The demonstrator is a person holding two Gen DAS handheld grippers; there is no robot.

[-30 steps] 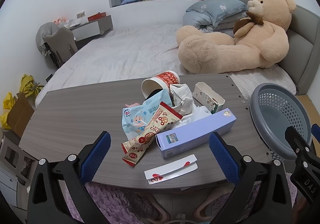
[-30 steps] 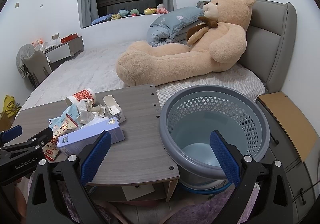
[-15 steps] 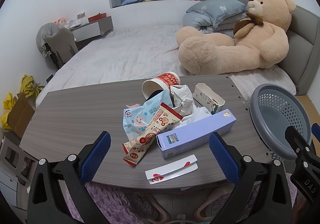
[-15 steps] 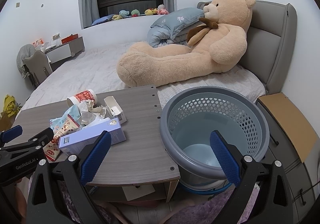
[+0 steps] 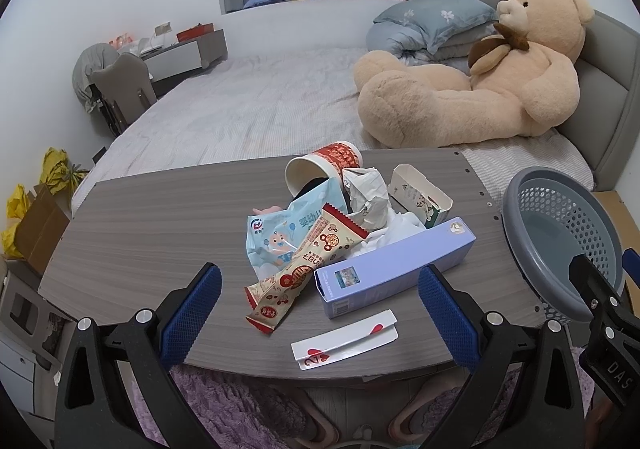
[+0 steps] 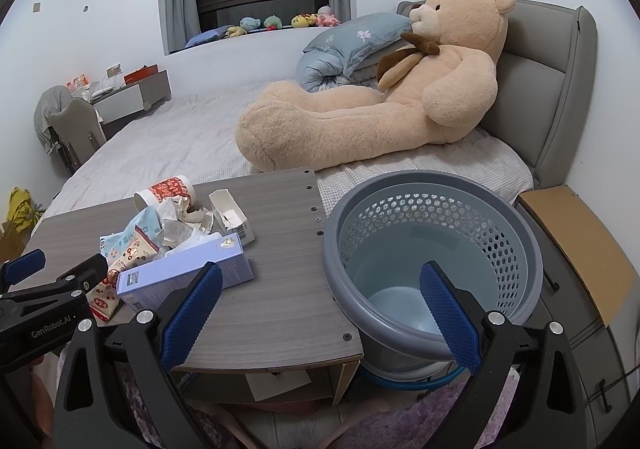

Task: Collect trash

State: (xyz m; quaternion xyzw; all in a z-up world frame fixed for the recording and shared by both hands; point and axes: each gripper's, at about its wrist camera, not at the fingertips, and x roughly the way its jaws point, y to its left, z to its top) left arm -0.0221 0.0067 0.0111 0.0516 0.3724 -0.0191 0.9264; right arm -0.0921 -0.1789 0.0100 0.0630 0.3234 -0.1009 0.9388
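A pile of trash lies on the grey wooden table point(image 5: 140, 233): a lavender box point(image 5: 394, 263), a red-and-cream snack wrapper point(image 5: 304, 265), a light blue packet point(image 5: 288, 237), a tipped red paper cup point(image 5: 324, 167), crumpled paper point(image 5: 366, 197), a small open carton point(image 5: 420, 197) and a white card with red hearts point(image 5: 344, 339). A grey perforated basket point(image 6: 432, 253) stands right of the table. My left gripper point(image 5: 320, 313) is open and empty before the pile. My right gripper point(image 6: 320, 313) is open and empty, near the table's right front corner and the basket.
A bed with a large teddy bear point(image 5: 472, 77) and blue pillows lies behind the table. A brown cardboard piece point(image 6: 576, 249) lies right of the basket. A purple rug point(image 5: 224, 413) is under the table's front edge. Yellow bags and a box sit far left.
Both grippers have crept slightly forward toward the table; the pile looks a touch nearer. Nothing on the table has moved.
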